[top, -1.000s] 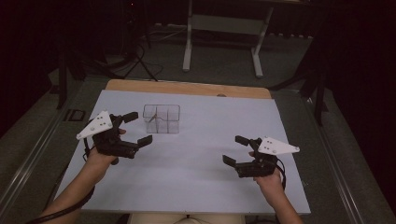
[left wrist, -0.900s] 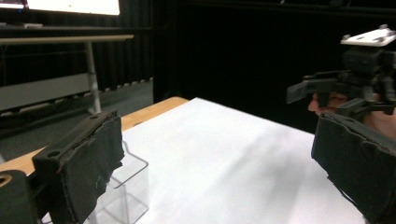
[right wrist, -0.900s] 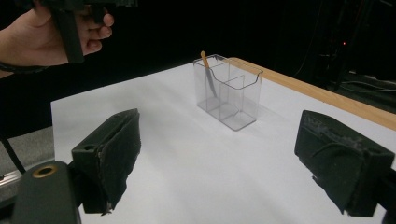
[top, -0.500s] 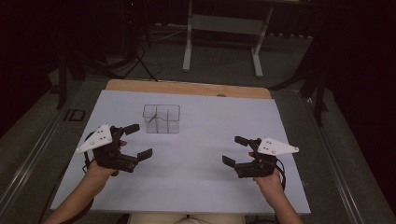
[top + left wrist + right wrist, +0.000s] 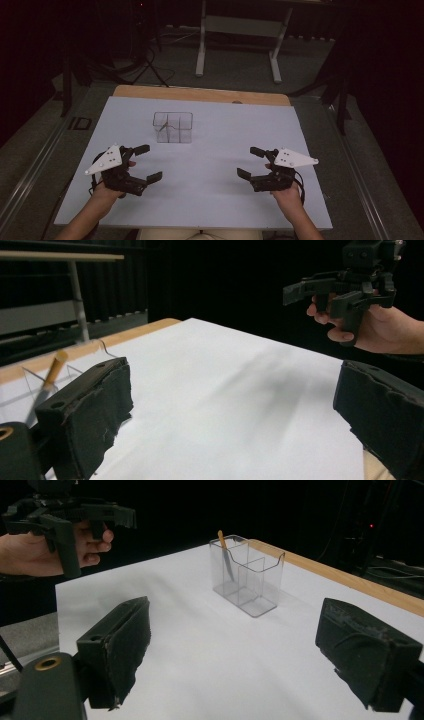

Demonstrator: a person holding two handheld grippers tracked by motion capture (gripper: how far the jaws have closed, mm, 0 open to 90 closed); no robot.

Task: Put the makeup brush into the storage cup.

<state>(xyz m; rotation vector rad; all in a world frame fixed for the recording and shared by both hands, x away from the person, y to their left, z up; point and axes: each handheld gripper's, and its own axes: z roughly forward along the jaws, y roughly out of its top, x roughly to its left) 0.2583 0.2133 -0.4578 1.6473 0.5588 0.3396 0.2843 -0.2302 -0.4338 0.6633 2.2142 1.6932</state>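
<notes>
The left gripper (image 5: 148,162) is held with its jaws spread wide and nothing between them, low over the near left of the white table (image 5: 215,150); the right gripper (image 5: 251,162) is likewise released and empty at the near right. Between them and farther back, a clear divided holder (image 5: 173,127) is seen – a wooden-handled knife (image 5: 225,552) stands tilted in one compartment, well apart from both grippers.

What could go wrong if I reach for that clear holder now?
The clear holder looks light, and it stands free on the white table; a nudge from open tongs might slide or tip it. The wooden-handled tool leans in one compartment and could fall out. Both tongs, left and right, are well short of it.
</notes>
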